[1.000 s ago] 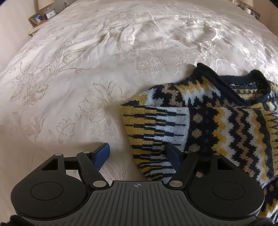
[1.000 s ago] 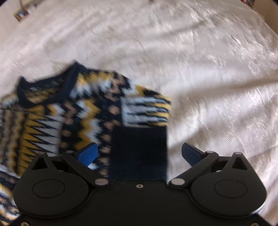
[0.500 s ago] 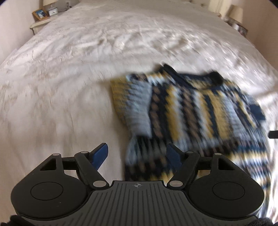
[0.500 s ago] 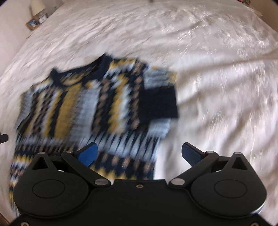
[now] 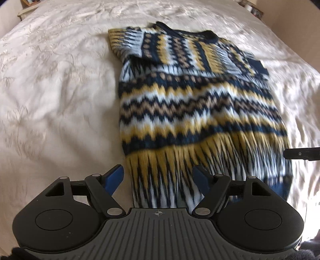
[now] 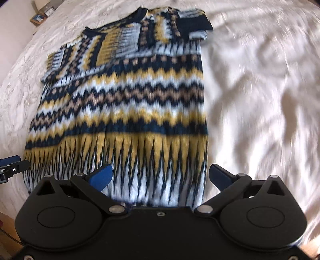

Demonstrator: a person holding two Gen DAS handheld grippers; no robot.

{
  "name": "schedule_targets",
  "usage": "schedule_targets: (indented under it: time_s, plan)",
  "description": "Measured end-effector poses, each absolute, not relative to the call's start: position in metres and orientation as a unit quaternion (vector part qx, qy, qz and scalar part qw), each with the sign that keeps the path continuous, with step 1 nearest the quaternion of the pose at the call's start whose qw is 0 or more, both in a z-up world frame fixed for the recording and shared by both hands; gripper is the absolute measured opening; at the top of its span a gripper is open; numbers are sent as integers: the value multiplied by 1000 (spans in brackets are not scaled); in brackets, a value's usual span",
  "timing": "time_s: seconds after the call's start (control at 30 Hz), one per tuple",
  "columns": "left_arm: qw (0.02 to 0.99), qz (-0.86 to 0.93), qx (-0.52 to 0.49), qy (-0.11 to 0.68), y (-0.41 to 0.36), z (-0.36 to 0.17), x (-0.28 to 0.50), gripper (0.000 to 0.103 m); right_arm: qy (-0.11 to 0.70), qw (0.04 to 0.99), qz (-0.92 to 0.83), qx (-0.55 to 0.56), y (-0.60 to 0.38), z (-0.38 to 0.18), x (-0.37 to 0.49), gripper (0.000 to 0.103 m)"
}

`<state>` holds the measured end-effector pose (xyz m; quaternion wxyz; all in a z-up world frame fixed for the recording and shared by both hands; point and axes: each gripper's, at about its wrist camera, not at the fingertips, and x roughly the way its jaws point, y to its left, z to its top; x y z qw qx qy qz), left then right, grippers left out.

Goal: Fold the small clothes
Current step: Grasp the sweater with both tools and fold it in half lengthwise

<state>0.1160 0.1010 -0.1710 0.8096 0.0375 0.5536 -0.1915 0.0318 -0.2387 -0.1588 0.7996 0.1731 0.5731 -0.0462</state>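
A small knitted sweater (image 5: 196,104) with navy, yellow, white and tan zigzag bands lies flat on the bed, both sleeves folded in over the chest. It also shows in the right wrist view (image 6: 124,96). My left gripper (image 5: 158,177) is open and empty over the sweater's bottom left corner. My right gripper (image 6: 160,175) is open and empty over the bottom right corner. The right gripper's finger shows at the right edge of the left wrist view (image 5: 302,153). The left gripper's finger shows at the left edge of the right wrist view (image 6: 12,167).
The sweater lies on a cream embroidered bedspread (image 5: 56,84) that spreads on all sides. A bedside table with small items (image 6: 42,14) stands at the far left. More small items (image 5: 254,11) sit beyond the bed's far right corner.
Both grippers have pulled back from the folded sleeves near the collar to the sweater's hem. Both stayed open. The whole sweater is now in view.
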Motion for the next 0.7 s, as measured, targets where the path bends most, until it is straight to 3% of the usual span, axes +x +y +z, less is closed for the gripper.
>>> schedule_targets:
  time_s: [0.7]
  plan:
    - [828,-123,6,547,86,-182,21,76,562,806,62,177,-233,-193,-44,102]
